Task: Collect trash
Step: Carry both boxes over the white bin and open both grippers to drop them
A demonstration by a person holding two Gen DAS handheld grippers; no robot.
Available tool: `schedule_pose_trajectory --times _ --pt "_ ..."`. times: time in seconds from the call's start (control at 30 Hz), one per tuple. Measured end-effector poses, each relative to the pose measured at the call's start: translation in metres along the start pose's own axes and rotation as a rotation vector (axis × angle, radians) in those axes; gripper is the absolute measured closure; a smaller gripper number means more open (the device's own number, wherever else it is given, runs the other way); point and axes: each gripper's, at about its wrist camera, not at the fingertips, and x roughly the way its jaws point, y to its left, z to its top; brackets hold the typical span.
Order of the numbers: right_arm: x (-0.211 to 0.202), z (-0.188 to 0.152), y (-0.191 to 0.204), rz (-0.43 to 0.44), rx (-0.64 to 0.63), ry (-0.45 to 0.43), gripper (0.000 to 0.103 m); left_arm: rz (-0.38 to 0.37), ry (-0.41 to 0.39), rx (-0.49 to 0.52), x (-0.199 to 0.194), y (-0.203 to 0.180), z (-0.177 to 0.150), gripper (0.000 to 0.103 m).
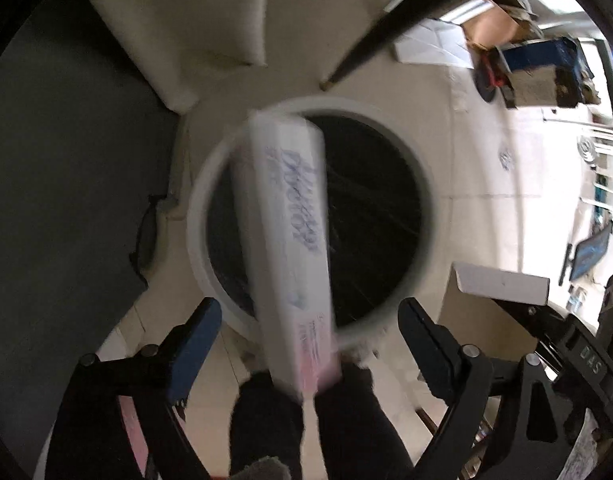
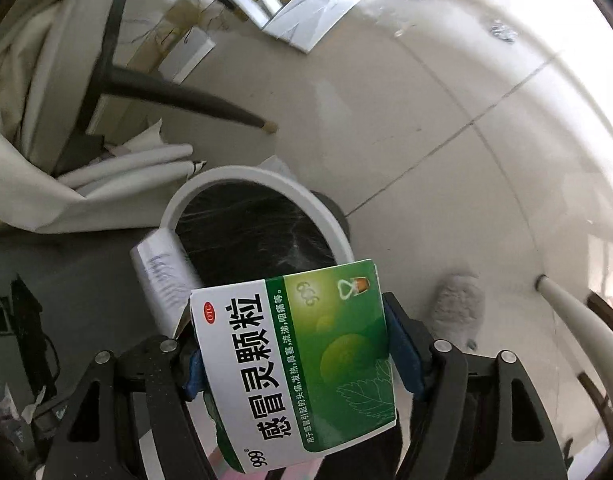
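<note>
A round white bin [image 1: 426,200] with a black liner stands on the tiled floor. In the left wrist view a long white box [image 1: 286,240] with blue lettering is blurred above the bin mouth, free between my open left gripper's [image 1: 310,316] spread fingers. The box also shows in the right wrist view [image 2: 166,276] at the bin's [image 2: 266,178] near left rim. My right gripper [image 2: 294,344] is shut on a green and white medicine box [image 2: 298,360], held near the bin.
A dark table edge [image 1: 66,200] lies left. A dark chair leg [image 2: 186,96] and white rolled sheets [image 2: 126,168] are behind the bin. Cardboard boxes [image 1: 526,56] and loose papers [image 2: 318,4] litter the far floor. A grey slipper [image 2: 458,304] is at right.
</note>
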Motion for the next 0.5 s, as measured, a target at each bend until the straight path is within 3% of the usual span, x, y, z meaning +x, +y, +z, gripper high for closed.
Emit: schedule_pose_trajectory --times 0.07,0.1,0.13,0.23,0.4,0.5 --pt "0.01 0.001 0.003 0.002 -0.035 -0.002 0.009 0.044 -0.025 0.009 0.001 0.011 0.001 0.01" --pt "0.011 0.0 0.004 0.004 -0.048 -0.006 0.004 0.064 -0.032 0.012 0.001 0.012 0.0 0.002" --pt "0.011 -0.002 0.006 -0.006 -0.063 -0.011 0.0 0.087 -0.049 0.013 -0.001 0.013 -0.002 0.0" --pt "0.001 -0.006 0.009 -0.076 -0.117 -0.03 0.0 0.154 -0.089 0.018 -0.007 0.019 -0.006 0.0" --pt "-0.008 -0.02 0.023 -0.265 -0.253 -0.058 0.0 0.258 -0.162 0.044 -0.027 0.017 -0.02 0.0" --pt "-0.012 -0.029 0.028 -0.311 -0.297 -0.053 0.0 0.282 -0.178 0.055 -0.039 0.016 -0.03 0.0"
